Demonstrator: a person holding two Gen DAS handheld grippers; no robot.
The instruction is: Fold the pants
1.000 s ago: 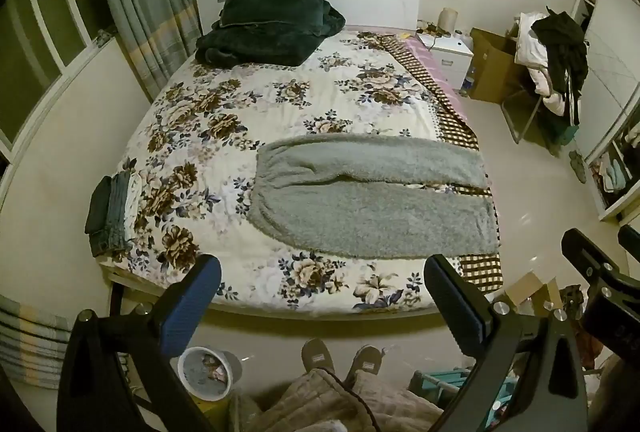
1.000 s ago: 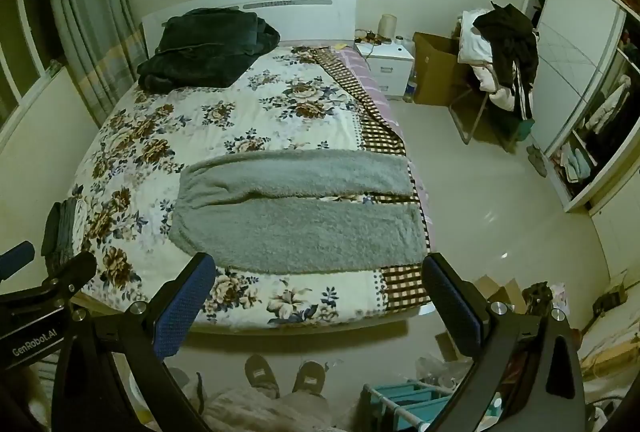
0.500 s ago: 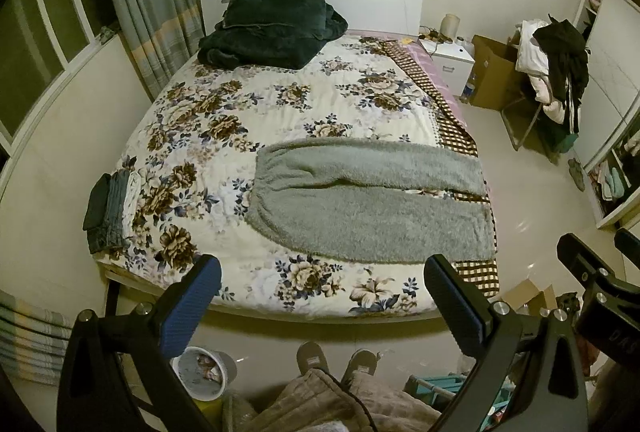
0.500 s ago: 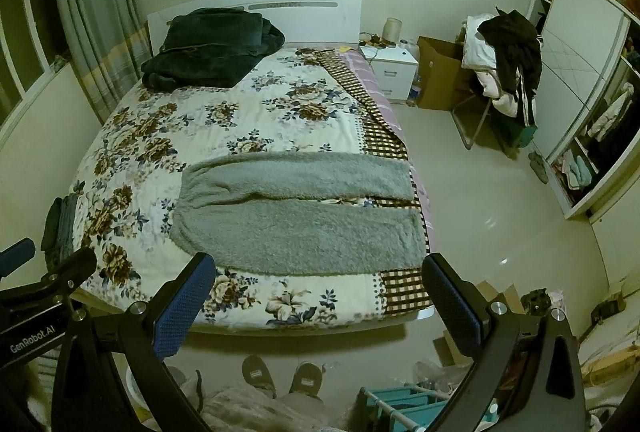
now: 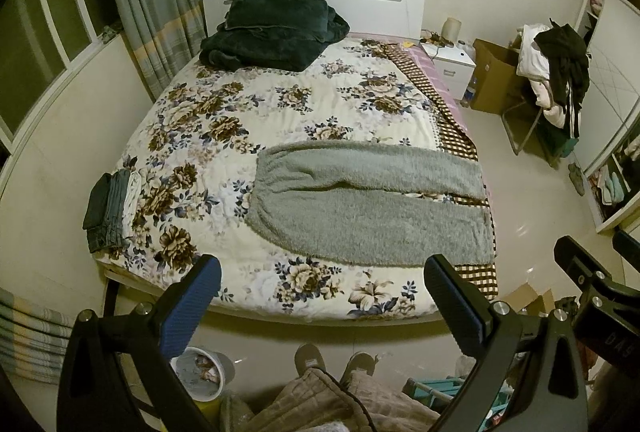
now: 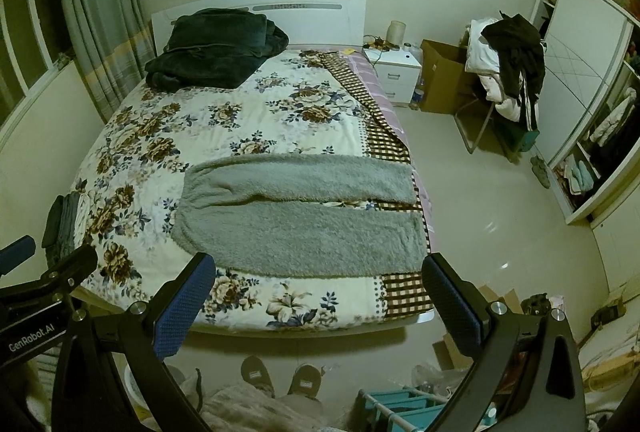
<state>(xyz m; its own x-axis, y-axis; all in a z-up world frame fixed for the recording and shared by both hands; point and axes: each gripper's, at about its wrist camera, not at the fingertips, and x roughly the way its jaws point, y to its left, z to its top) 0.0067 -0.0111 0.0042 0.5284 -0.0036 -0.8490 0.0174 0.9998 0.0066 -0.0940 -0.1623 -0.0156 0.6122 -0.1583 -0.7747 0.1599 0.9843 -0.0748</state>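
Grey fleece pants (image 5: 372,199) (image 6: 304,216) lie flat across the foot of the floral bed, waist to the left, both legs side by side running right to the mattress edge. My left gripper (image 5: 320,288) is held high above the bed's foot edge, open and empty. My right gripper (image 6: 316,288) hangs just as high, also open with nothing between its blue pads. Neither touches the pants. The right gripper's body shows at the right edge of the left wrist view.
A dark green blanket (image 5: 272,31) is piled by the headboard. Folded dark clothes (image 5: 108,207) sit at the bed's left edge. A nightstand (image 6: 394,71), cardboard box (image 6: 440,79) and clothes-laden chair (image 6: 508,71) stand right. A person's slippered feet (image 6: 280,380) stand below.
Both cameras have drifted slightly back and up, so the bed sits a little lower and farther in view. The pants have not moved, and both grippers stay open.
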